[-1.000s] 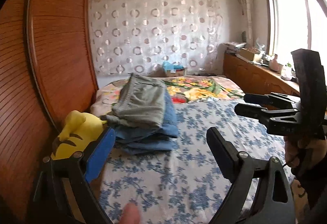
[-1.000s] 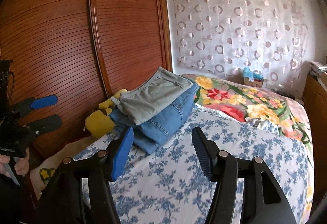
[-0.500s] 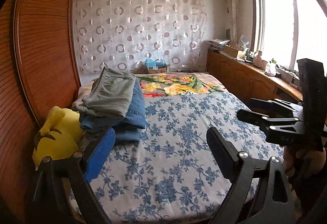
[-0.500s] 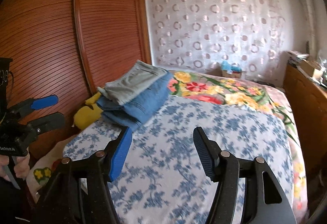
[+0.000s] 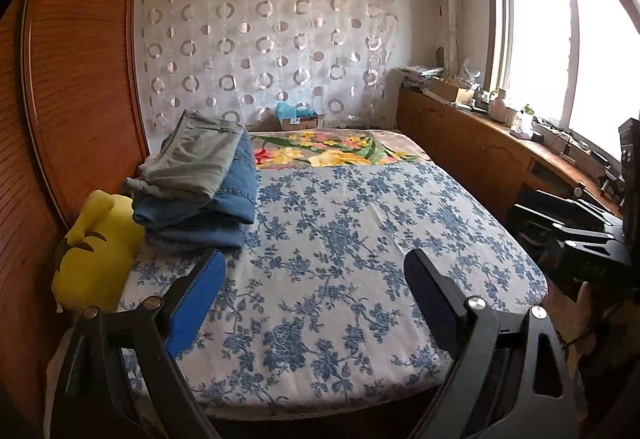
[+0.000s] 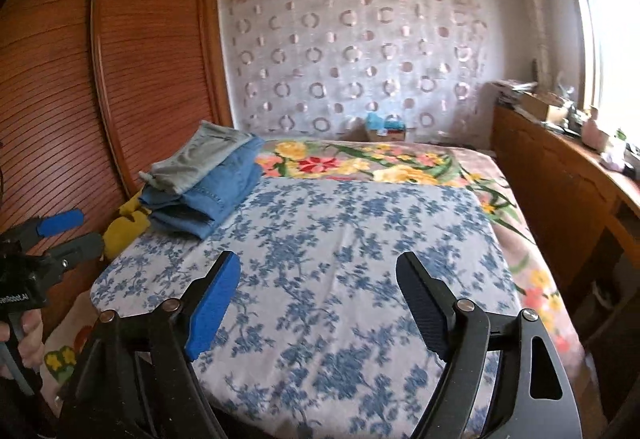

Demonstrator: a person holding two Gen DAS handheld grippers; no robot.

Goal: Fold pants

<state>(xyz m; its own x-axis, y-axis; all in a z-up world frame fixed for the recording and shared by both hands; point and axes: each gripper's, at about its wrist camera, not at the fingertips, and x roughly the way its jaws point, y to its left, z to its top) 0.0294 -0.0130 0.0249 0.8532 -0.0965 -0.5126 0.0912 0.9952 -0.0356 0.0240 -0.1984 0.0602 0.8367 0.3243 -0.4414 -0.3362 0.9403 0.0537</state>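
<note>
A stack of folded pants lies at the bed's far left: grey pants (image 5: pixel 196 163) on top of blue jeans (image 5: pixel 224 195). The stack also shows in the right wrist view, grey pants (image 6: pixel 204 159) over jeans (image 6: pixel 216 195). My left gripper (image 5: pixel 316 283) is open and empty, held off the bed's near edge, far from the stack. My right gripper (image 6: pixel 320 283) is open and empty over the near part of the bed. Each gripper shows in the other's view, the right one (image 5: pixel 560 223) and the left one (image 6: pixel 68 235).
The bed carries a blue floral sheet (image 5: pixel 360 239) and a flowered blanket (image 5: pixel 332 151) beyond it. A yellow plush toy (image 5: pixel 96 251) lies beside the stack. A wooden wardrobe (image 6: pixel 60 79) stands on the left, a low cabinet (image 5: pixel 500 155) with clutter under the window on the right.
Both grippers have pulled back from the stack toward the foot of the bed, so more of the sheet shows. Both stay open and empty. The stack has not moved.
</note>
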